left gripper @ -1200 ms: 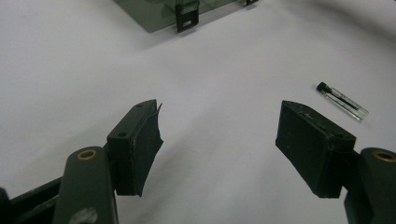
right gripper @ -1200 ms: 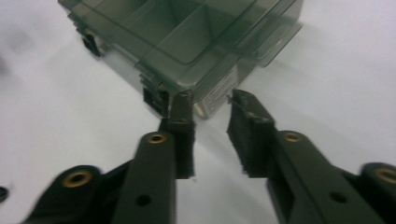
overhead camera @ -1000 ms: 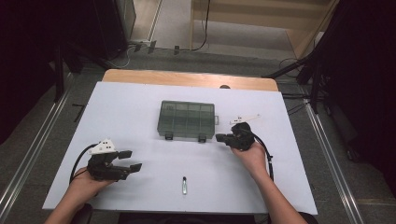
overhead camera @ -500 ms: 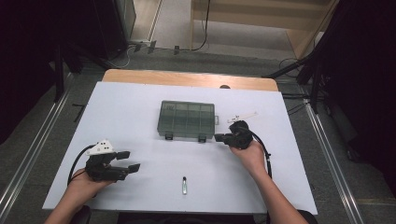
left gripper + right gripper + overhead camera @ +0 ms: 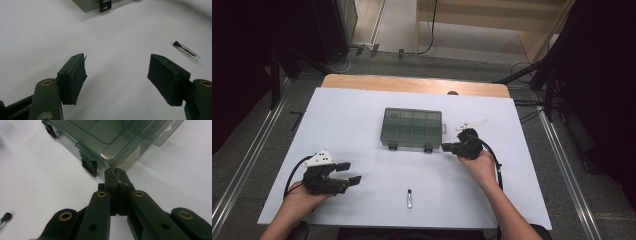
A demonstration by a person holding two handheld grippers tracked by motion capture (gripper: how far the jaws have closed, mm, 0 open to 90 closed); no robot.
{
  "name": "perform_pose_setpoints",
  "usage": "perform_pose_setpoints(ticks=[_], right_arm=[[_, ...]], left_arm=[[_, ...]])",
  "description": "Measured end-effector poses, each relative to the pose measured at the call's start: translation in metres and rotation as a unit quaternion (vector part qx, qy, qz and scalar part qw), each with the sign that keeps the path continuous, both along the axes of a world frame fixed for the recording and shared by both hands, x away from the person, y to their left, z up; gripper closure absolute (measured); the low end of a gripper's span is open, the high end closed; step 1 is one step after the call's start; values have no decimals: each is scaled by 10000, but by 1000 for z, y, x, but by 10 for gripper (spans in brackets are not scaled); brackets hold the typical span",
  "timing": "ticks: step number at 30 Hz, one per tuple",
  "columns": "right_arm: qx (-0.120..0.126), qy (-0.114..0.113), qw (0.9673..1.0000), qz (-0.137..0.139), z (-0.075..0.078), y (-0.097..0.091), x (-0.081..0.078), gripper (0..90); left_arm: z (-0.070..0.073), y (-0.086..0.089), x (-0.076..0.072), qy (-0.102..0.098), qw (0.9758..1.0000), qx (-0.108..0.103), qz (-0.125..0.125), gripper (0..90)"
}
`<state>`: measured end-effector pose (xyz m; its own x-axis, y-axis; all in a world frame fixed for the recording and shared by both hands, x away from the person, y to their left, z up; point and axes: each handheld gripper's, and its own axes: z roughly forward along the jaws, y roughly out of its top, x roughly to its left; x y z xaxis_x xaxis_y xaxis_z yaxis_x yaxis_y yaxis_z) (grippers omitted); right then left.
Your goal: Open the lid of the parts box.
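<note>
My right tool (image 5: 116, 173), jaws pinched together on nothing, noses the near corner of the smoky translucent plastic compartment box (image 5: 412, 127) mid-desk; I'd worry it skates the box away rather than lifting its latch (image 5: 89, 167); left tool (image 5: 348, 172) gapes wide, empty.

closed tool (image 5: 116, 175), tips at organizer box (image 5: 112, 137) corner

No legible text anywhere.

Closed smoky compartment box (image 5: 412, 128), flat, mid-table.
</note>
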<state>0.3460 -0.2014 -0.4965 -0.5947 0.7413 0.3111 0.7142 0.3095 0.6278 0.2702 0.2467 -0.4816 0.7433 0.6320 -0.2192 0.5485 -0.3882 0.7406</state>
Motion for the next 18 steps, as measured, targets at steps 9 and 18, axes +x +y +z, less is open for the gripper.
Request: perform_pose_setpoints(ticks=[9, 18], right_arm=[[30, -3, 10000, 20, 1, 0, 0, 900], [67, -64, 9999, 42, 3, -1, -1, 900]], left_arm=[[0, 0, 0, 6, 10000, 7, 6, 301], [0, 2, 0, -1, 10000, -3, 38, 300]])
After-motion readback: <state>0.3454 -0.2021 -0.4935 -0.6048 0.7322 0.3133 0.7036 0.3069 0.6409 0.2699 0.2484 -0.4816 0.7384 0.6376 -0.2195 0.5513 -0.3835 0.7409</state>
